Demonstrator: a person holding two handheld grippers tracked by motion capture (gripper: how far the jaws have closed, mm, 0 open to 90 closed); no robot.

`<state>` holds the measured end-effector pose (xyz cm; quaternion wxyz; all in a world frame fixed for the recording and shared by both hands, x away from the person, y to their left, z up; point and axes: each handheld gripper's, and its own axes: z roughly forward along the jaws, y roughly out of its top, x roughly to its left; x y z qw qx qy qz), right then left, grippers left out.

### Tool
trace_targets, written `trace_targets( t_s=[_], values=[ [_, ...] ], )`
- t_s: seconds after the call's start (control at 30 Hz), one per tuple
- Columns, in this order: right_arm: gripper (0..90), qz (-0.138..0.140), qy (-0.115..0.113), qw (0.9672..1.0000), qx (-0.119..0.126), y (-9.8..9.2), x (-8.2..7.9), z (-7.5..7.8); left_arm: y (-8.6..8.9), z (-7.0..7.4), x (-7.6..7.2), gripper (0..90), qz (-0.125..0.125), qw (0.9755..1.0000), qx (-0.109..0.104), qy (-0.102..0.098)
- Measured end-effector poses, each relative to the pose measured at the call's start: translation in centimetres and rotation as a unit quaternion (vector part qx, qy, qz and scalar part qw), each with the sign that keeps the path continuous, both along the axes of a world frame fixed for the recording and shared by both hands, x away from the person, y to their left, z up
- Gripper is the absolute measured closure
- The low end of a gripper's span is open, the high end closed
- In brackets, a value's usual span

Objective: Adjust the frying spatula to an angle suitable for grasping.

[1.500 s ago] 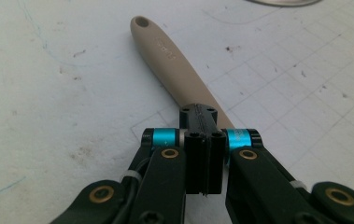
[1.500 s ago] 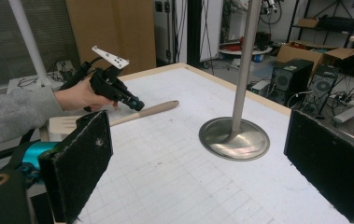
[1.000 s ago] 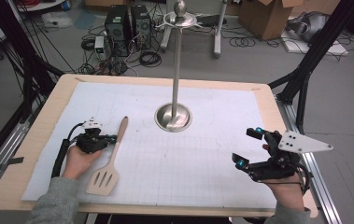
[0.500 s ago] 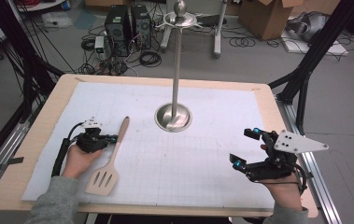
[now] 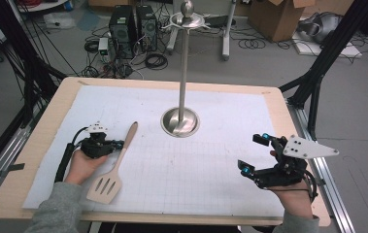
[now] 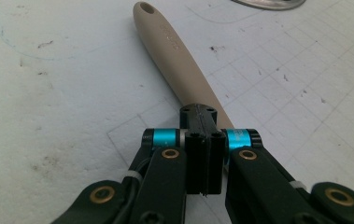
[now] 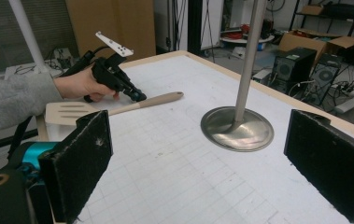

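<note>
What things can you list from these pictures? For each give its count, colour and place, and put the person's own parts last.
Spatula: one, pale beige, slotted blade toward the person, lying left of centre on the mat.
Stand: one, silver metal, round base at the mat's middle with an upright pole.
Mat: one, white with a grid, covering the table.
Table: one, light wood.
Computer towers: two, black, on the floor behind the table.
Cardboard box: one, brown, on the floor at back right.
Left gripper: one, black with blue trim, shut on the spatula's handle.
Right gripper: one, black, open, above the mat's right side.
Sleeves: two, grey, near edge.
</note>
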<state>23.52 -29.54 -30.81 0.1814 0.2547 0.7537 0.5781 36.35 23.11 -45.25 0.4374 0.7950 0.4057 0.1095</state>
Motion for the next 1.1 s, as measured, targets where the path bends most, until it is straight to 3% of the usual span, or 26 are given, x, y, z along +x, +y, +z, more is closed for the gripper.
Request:
trace_targets(
  t_s=[0.3, 0.57, 1.0, 1.1],
  values=[
    [6.9, 0.002, 0.002, 1.0, 0.002, 0.13, 0.07, -0.06, -0.16, 0.02, -0.12, 89.6, -0.013, 0.9999, 0.008, -0.005],
    [6.8, 0.004, 0.0, 1.0, 0.001, 0.14, 0.16, -0.14, -0.08, -0.04, 0.1, 89.6, -0.011, 0.9999, -0.002, 0.001],
    [6.9, 0.006, 0.004, 1.0, -0.002, 0.38, 0.22, -0.14, -0.28, 0.0, 0.46, 89.5, -0.013, 0.9999, 0.0, 0.001],
    [6.8, 0.007, 0.005, 1.0, -0.001, 0.37, 0.22, -0.18, -0.97, 0.19, 0.77, 89.6, -0.022, 0.9993, 0.027, -0.013]
  ],
)
